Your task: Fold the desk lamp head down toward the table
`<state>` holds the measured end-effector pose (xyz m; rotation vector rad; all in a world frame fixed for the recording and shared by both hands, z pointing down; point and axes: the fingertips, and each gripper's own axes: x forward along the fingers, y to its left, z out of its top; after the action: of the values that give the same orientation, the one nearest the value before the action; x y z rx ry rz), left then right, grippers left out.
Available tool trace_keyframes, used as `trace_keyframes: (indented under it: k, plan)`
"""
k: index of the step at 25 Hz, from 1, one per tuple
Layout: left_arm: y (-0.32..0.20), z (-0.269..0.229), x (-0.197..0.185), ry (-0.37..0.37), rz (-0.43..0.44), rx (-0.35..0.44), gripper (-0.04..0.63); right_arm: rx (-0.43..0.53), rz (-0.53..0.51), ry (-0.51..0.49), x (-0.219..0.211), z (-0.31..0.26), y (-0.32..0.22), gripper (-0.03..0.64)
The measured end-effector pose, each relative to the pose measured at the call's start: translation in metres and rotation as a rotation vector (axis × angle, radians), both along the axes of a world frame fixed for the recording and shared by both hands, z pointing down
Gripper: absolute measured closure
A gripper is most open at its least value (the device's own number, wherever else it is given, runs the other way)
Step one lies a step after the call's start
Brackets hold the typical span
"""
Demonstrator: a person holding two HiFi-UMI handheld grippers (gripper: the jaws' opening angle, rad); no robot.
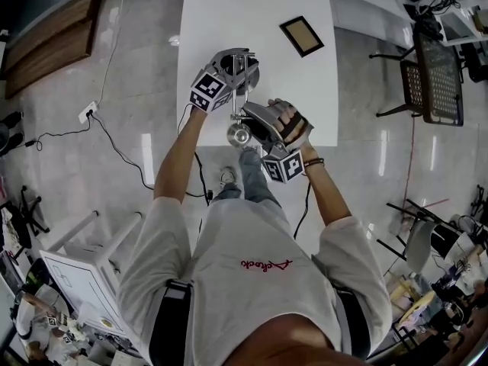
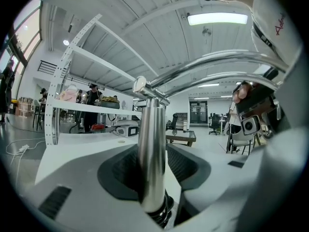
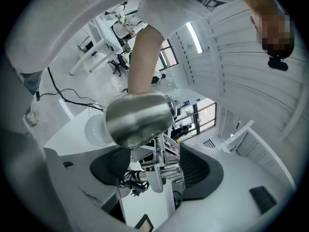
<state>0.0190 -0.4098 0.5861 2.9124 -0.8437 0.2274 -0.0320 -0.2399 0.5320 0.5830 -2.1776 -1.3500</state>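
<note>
White table (image 1: pixel 229 21) runs away from me, mostly bare, just a dark framed panel (image 1: pixel 302 36) by the right edge, far half. Desk lamp (image 1: pixel 241 133) sits at the near edge, abt mid-way along. L tongs (image 1: pixel 240 71): jaws apart w/ the chrome post (image 2: pixel 152 153) upright between them, pads not squeezing it. R tongs (image 1: pixel 255 117): jaws wide apart round the lamp's hinge, shiny lamp head (image 3: pixel 137 120) just above. Glossy grey floor (image 1: pixel 137 67) all round: cables (image 1: pixel 114 147) off the left edge, chairs (image 1: pixel 431 75) well off the right edge, wooden bench (image 1: pixel 49 40) far left.
</note>
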Motion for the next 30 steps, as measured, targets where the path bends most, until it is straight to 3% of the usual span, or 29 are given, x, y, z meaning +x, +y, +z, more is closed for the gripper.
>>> trace_keyframes:
  k: [14, 20, 24, 26, 28, 30]
  plan:
    - [0.013, 0.008, -0.032, -0.023, -0.035, -0.02, 0.391, -0.138, 0.164, -0.07, 0.031, 0.014, -0.009, 0.311]
    - [0.025, 0.003, -0.059, 0.0, -0.105, -0.023, 0.391, -0.199, 0.236, -0.12, 0.045, 0.021, -0.008, 0.316]
    - [0.035, 0.005, -0.077, -0.031, -0.166, -0.016, 0.444, -0.245, 0.29, -0.171, 0.057, 0.022, -0.006, 0.369]
    - [0.042, 0.003, -0.082, -0.043, -0.183, -0.008, 0.49, -0.254, 0.313, -0.191, 0.061, 0.021, -0.003, 0.502]
    - [0.053, -0.001, -0.084, -0.035, -0.19, -0.002, 0.516, -0.267, 0.327, -0.203, 0.062, 0.021, 0.003, 0.592]
    - [0.066, -0.006, -0.087, -0.021, -0.198, -0.004, 0.569, -0.291, 0.337, -0.211, 0.061, 0.022, 0.012, 0.592]
